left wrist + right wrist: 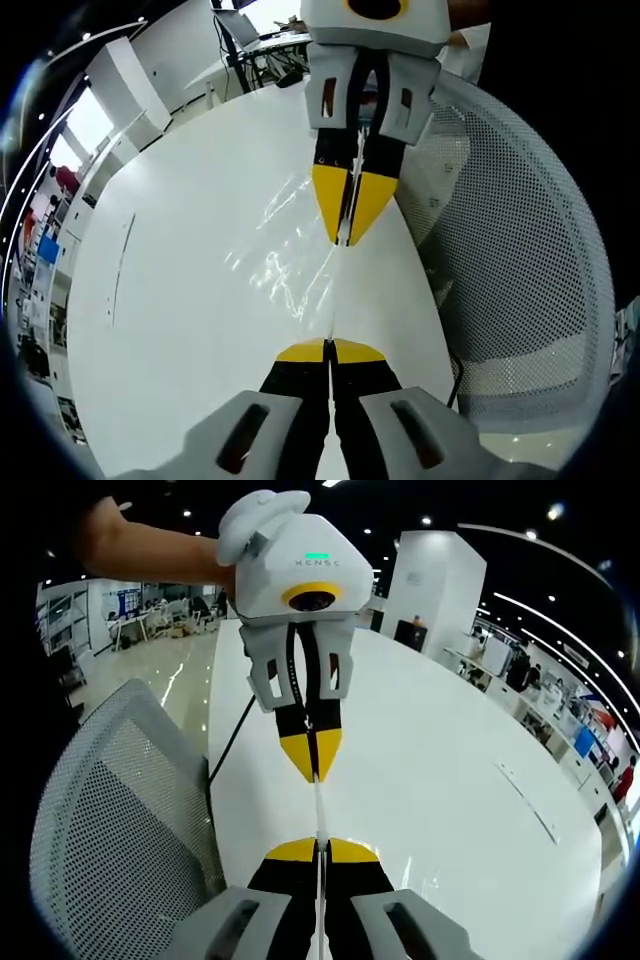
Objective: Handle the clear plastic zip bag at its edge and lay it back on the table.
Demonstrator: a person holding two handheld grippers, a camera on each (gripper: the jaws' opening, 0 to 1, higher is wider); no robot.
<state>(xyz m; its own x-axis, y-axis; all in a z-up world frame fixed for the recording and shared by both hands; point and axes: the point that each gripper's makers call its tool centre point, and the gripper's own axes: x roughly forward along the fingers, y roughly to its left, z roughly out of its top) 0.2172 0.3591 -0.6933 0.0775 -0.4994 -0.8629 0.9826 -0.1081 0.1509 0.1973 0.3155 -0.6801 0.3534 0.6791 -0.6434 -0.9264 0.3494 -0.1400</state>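
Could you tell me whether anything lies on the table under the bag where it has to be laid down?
Nothing visible does: the bag, pinched by both grippers, hangs over bare white table; the mesh chair stands beside it.

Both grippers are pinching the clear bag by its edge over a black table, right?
Not quite: the table is white, not black, as the left gripper view shows. The rest holds: the left gripper and the right gripper are both shut on the edge of the clear bag, stretched between them above the table.
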